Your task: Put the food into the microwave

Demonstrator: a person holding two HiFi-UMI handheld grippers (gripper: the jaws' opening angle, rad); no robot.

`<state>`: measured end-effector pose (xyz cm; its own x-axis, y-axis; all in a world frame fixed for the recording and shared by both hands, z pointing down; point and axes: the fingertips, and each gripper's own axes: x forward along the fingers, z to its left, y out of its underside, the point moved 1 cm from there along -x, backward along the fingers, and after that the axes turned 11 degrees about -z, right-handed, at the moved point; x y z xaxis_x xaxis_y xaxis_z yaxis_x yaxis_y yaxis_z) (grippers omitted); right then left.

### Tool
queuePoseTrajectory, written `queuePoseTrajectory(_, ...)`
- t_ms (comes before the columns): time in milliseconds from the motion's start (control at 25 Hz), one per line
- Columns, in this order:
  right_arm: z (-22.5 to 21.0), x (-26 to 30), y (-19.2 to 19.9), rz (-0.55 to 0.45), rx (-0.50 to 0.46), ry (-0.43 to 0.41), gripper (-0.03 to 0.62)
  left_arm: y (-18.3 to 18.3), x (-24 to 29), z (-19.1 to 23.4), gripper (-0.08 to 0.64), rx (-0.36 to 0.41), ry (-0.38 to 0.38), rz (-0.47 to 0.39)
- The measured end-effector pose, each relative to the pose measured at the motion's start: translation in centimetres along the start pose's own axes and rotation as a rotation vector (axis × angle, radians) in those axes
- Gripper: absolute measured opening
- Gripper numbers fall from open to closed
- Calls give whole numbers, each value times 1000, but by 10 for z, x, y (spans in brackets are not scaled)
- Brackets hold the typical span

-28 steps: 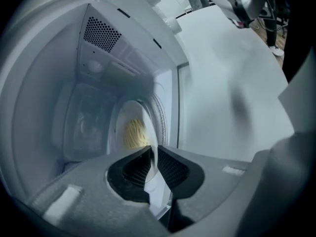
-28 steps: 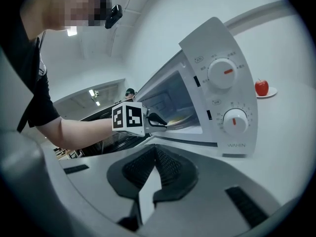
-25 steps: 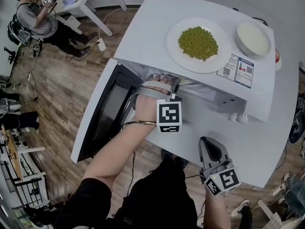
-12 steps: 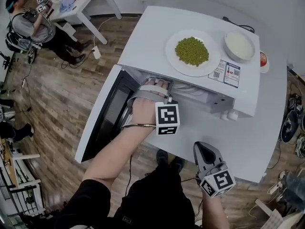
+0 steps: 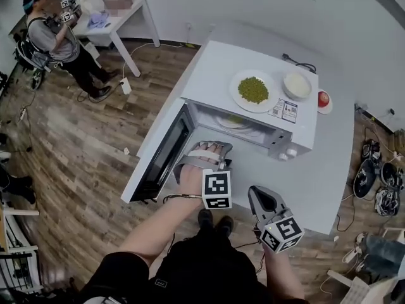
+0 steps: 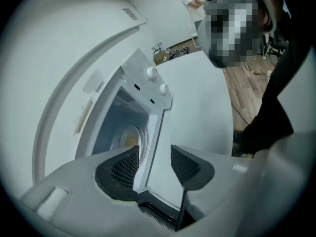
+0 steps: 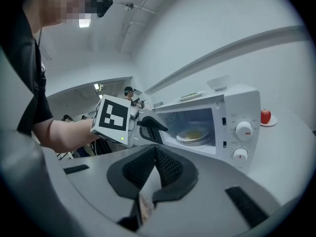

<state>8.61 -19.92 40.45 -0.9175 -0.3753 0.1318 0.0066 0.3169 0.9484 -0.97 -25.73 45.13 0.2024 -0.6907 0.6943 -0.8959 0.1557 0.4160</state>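
Open microwave door [image 5: 158, 157] flanks the cavity; a plate [image 5: 231, 122] sits inside.

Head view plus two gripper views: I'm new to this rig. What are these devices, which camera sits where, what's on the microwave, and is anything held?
There is no robot arm: these are two hand-held, two-jaw grippers. The head view looks steeply down from the holder's head. Each gripper view rides on its gripper and looks along the jaws. The left gripper has just been opening its jaws, and nothing is between them. The right gripper is shut and empty. The microwave stands on a white table with its door open and a plate already inside. On top sit a plate of peas and a white bowl.
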Motion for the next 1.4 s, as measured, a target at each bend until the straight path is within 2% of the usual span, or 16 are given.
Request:
queuePoseTrajectory(160, 20, -7, -16, 8, -31, -2, 14, -27, -39, 3, 199, -128, -42, -125)
queuePoseTrajectory(360, 44, -24, -32, -14, -66, 3, 14, -56, -81, -8, 199, -221, -22, -281)
queuePoseTrajectory(520, 51, -37, -36, -21, -81, -4, 14, -69, -108, -19, 196, -314, -12, -362)
queuePoseTrajectory(800, 51, -71, -49, -57, -84, -49, 14, -115, -147, -55, 177, -517, 27, -514)
queuePoseTrajectory(1040, 43, -130, -62, -71, -105, -137, 14, -168, -166, -67, 105, -634, -51, -601)
queuePoseTrajectory(1160, 34, -171, -69, -94, -66, -180, 14, -205, -177, -73, 60, -671, -97, -670)
queuePoseTrajectory(1280, 23, -205, -79, -124, -13, -223, 14, -239, -186, -82, 29, -807, -86, -806)
queuePoseTrajectory(1360, 18, -221, -85, -133, -12, -245, 14, -256, -195, -88, 11, -929, -65, -909)
queuePoseTrajectory(1400, 17, -227, -88, -140, -24, -251, 14, -261, -199, -91, 9, -967, -60, -940)
